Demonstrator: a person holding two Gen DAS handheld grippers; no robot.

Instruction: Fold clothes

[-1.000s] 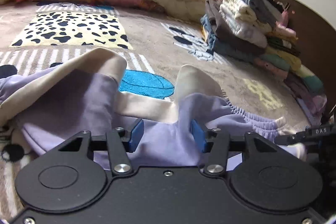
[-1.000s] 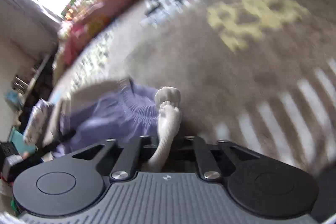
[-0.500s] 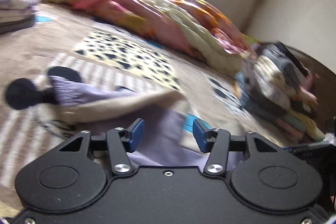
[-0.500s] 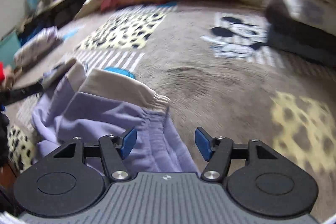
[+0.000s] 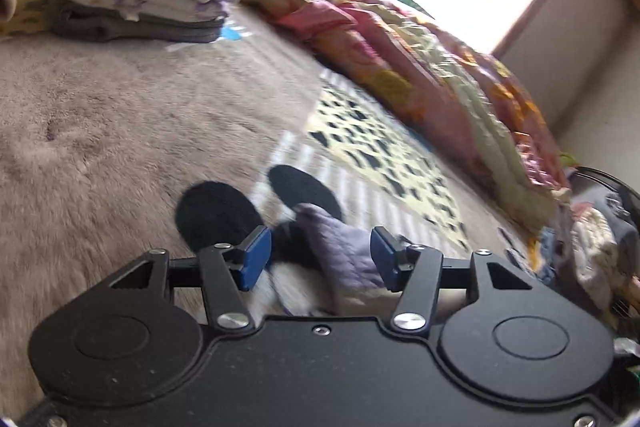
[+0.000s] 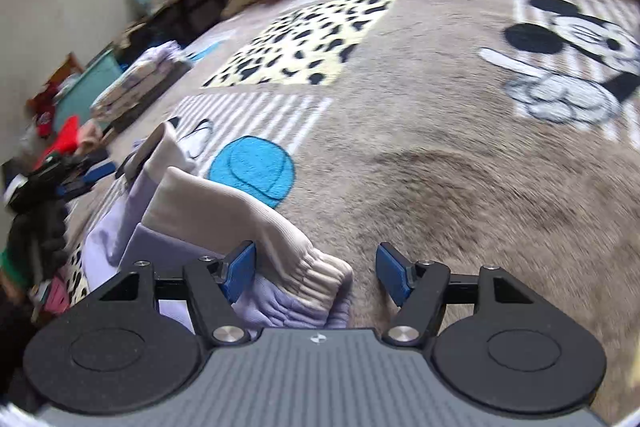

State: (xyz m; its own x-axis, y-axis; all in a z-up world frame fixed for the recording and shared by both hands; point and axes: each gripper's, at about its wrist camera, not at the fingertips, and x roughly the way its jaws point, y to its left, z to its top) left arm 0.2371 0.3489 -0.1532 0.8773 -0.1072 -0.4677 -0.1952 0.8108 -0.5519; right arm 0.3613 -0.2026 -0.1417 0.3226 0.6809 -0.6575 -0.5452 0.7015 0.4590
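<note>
Here, the left gripper (image 5: 320, 263) is standing half-open, its jaws just widened, with the crumpled lilac-and-cream fabric garment (image 5: 340, 251) lying loosely between its blue pads. Meanwhile, the right gripper (image 6: 316, 273) is gaping, the garment's cream cuff (image 6: 304, 259) lying unpinched between them on the beige plush blanket (image 6: 460, 187).

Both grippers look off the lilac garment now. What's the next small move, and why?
Probably ease the right gripper left and close on the cream cuff. Its jaws have just been opening and stand apart; the cuff lies by the left pad, unpinched. The left gripper is open too, a fold of the lilac garment loose between its pads.
</note>
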